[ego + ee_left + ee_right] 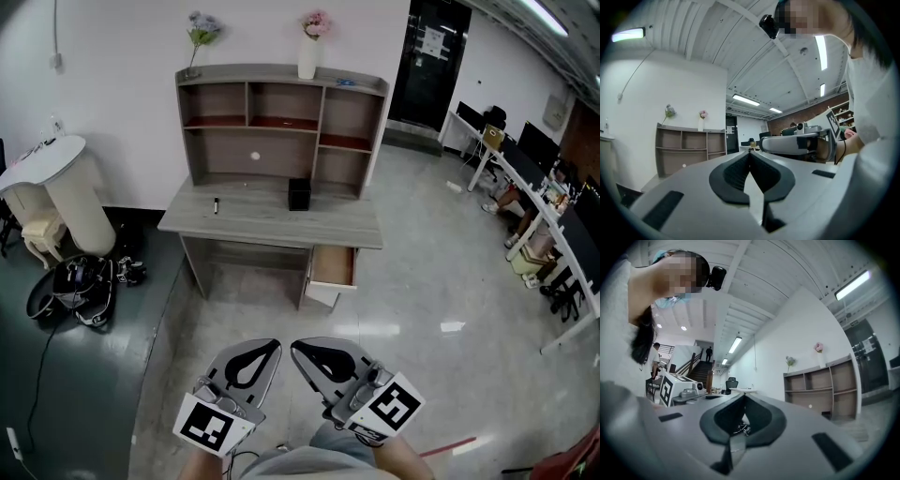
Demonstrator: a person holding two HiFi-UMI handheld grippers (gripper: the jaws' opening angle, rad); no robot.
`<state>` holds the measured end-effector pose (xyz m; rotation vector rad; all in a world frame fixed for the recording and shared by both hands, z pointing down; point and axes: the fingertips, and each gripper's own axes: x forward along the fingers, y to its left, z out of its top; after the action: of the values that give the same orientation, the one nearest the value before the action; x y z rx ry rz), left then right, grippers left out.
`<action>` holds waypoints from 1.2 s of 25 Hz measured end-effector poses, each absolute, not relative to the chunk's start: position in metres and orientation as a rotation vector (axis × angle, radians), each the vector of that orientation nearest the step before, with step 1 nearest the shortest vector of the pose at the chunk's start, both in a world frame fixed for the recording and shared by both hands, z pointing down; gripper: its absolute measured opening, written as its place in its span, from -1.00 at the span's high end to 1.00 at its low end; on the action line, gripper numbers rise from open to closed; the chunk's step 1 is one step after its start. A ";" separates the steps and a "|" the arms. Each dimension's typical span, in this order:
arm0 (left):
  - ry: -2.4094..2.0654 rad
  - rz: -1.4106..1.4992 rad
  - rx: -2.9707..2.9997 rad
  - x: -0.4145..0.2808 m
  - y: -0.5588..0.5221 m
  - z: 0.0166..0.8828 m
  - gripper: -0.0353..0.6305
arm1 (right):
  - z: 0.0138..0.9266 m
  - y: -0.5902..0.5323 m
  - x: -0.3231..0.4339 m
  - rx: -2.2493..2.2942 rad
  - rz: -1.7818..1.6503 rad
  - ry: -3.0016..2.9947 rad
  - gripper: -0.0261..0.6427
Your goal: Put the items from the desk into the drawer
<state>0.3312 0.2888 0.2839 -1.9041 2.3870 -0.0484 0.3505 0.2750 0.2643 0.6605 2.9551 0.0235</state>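
Grey wood-grain tabletop [253,220] stands at 12 o'clock, well apart from both grippers across glossy pale floor [422,281]. On it sit a black box [299,194] at 12 o'clock and a small dark pen-like item [215,204] toward 11, its long axis pointing away from the person. The drawer [334,267] hangs open under the tabletop's right end. The left gripper [267,349] and right gripper [302,349] each have their jaws pressed together on nothing. By my reading the right is better placed for the box, the left for the pen. Office desks line the room at 2 o'clock.
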 end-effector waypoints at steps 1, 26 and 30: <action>2.379 -0.056 -1.914 0.328 0.285 0.285 0.87 | 0.266 0.271 0.347 0.649 0.029 2.969 0.89; 2.529 -0.046 -1.688 0.136 0.066 0.271 0.87 | 0.266 0.040 0.155 0.903 -0.020 2.903 0.89; 2.579 -0.060 -1.665 0.112 0.058 0.279 0.86 | 0.273 0.031 0.129 0.951 -0.084 2.890 0.89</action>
<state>0.1122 0.0577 0.2792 -1.6655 2.5790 -0.0597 0.1292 0.0306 0.2727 0.9506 2.8900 -0.0842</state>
